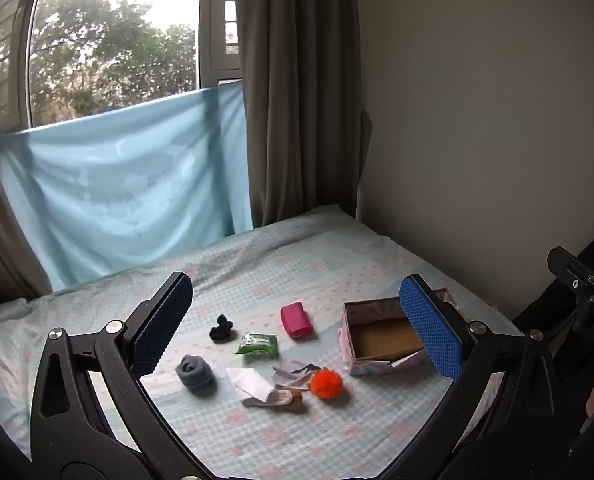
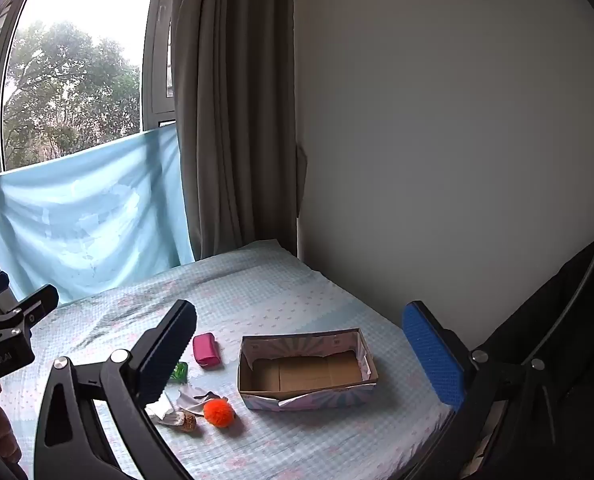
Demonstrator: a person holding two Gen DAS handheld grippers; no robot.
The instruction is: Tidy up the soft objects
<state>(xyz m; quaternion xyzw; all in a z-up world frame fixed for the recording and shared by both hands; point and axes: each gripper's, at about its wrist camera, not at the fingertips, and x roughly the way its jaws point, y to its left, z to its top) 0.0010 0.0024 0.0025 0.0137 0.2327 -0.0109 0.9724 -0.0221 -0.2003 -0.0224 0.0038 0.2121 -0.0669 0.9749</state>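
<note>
An open, empty cardboard box (image 1: 381, 338) (image 2: 309, 372) sits on the bed at the right. Left of it lie an orange pompom (image 1: 326, 384) (image 2: 218, 412), a pink pouch (image 1: 296, 319) (image 2: 206, 349), a green wipes pack (image 1: 258, 345) (image 2: 179, 372), a black scrunchie (image 1: 221, 329), a rolled grey sock (image 1: 194, 372), a white tissue (image 1: 249, 384) and a pale cloth piece (image 1: 293, 374) (image 2: 195, 398). My left gripper (image 1: 297, 328) is open and empty, held above the items. My right gripper (image 2: 301, 356) is open and empty, above the box.
The bed (image 1: 281, 264) has a light blue checked sheet. A wall (image 1: 477, 120) runs along its right side. A grey curtain (image 1: 297, 92) and a blue cloth (image 1: 117, 184) hang under the window behind. A small brown item (image 1: 295, 396) lies by the tissue.
</note>
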